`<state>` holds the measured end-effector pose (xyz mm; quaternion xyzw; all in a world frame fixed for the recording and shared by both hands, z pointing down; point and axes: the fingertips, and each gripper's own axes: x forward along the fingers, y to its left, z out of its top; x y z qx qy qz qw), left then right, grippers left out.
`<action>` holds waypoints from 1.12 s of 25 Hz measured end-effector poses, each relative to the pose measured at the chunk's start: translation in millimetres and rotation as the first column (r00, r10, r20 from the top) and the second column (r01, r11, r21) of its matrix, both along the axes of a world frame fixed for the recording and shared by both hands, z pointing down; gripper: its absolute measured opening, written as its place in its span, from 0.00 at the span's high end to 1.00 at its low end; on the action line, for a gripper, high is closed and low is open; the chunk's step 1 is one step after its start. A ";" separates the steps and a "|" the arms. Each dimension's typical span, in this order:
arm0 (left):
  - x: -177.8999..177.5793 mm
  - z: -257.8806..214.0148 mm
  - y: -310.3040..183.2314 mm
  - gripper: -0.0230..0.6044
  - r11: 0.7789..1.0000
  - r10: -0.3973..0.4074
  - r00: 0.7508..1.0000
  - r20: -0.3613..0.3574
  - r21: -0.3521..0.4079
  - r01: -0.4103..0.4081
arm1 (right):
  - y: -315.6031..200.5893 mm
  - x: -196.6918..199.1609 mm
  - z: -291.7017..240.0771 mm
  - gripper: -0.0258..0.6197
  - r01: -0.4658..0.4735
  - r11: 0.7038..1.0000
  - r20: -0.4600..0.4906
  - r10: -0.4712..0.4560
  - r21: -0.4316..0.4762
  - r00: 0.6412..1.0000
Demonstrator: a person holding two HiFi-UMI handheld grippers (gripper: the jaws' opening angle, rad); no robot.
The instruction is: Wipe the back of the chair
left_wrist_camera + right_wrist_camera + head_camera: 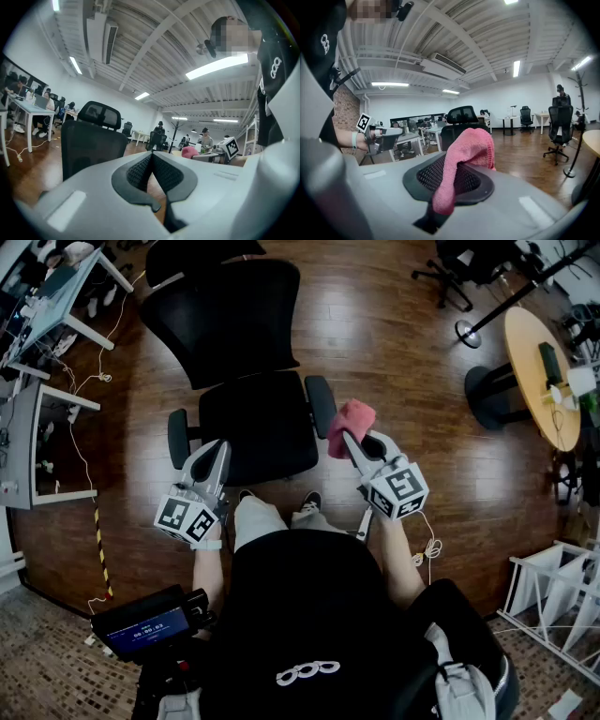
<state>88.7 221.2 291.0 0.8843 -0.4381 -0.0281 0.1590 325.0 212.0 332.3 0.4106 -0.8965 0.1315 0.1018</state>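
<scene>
A black mesh office chair (246, 352) stands in front of me, its seat (258, 423) nearest and its backrest (225, 320) beyond. My right gripper (349, 440) is shut on a pink cloth (350, 425), held just right of the chair's right armrest (322, 404). The cloth (466, 154) drapes out between the jaws in the right gripper view, with the chair (459, 123) behind it. My left gripper (221, 451) is shut and empty, above the seat's front left corner near the left armrest (178, 437). In the left gripper view the backrest (91, 143) rises past the closed gripper (152, 157).
White desks (52, 315) with cables stand at the left. A round wooden table (542, 371) and another chair base (448, 282) are at the right. A white rack (558, 601) is at lower right. Wooden floor (394, 343) surrounds the chair. People sit at far desks (28, 110).
</scene>
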 end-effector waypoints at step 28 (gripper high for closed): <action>-145.6 40.8 -130.5 0.98 0.999 0.045 0.994 0.096 -0.028 -0.043 | -127.8 -201.4 -5.8 0.90 0.069 0.997 -0.139 -0.063 0.039 0.988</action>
